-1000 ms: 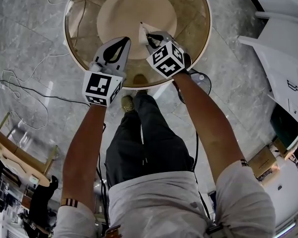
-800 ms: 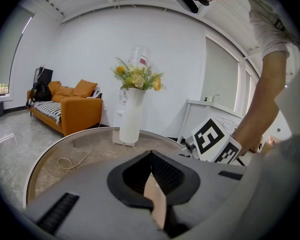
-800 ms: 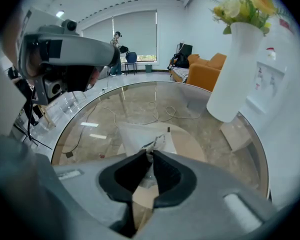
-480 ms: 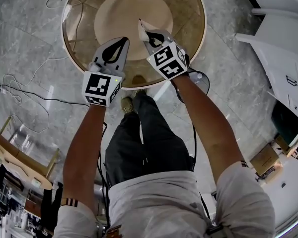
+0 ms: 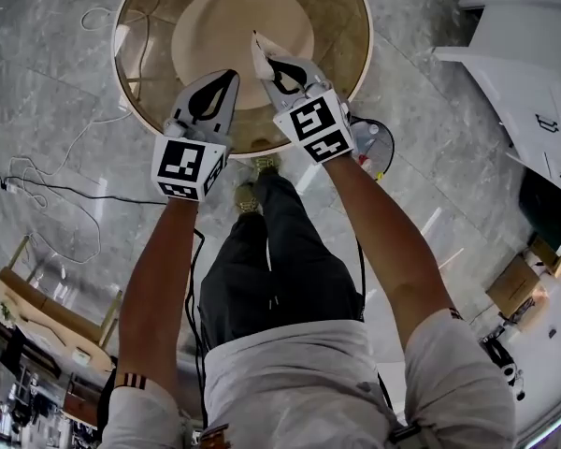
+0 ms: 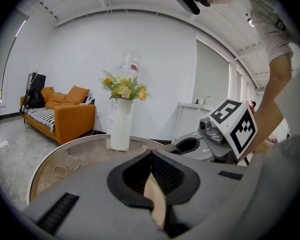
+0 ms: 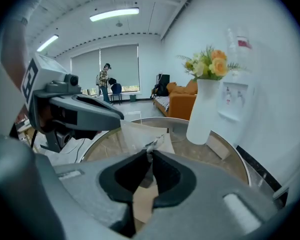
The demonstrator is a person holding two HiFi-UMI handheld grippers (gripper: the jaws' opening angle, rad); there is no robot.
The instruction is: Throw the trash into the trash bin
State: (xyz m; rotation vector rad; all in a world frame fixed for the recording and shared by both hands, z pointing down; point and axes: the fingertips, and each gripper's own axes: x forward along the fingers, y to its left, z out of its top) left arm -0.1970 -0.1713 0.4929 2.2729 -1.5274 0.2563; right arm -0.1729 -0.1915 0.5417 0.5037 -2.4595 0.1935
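**A:** Which hand has the trash?

**B:** Left to right: the left gripper (image 5: 230, 75) hangs over the round glass table (image 5: 341, 26), its jaws pressed together on nothing. Just beside it, the right gripper (image 5: 265, 62) has just been closing its jaws and pinches the trash (image 5: 258, 49) above the tabletop.

**A:** What does it look like?

**B:** It is thin, pale, creased and partly see-through, and its long side points out beyond the fingertips.

**A:** And the bin?

**B:** What looks like the trash bin (image 5: 374, 144), dark and round, stands on the floor to the right of the table, below the right wrist. The right hand is nearer, so the carry probably goes rightward and down.
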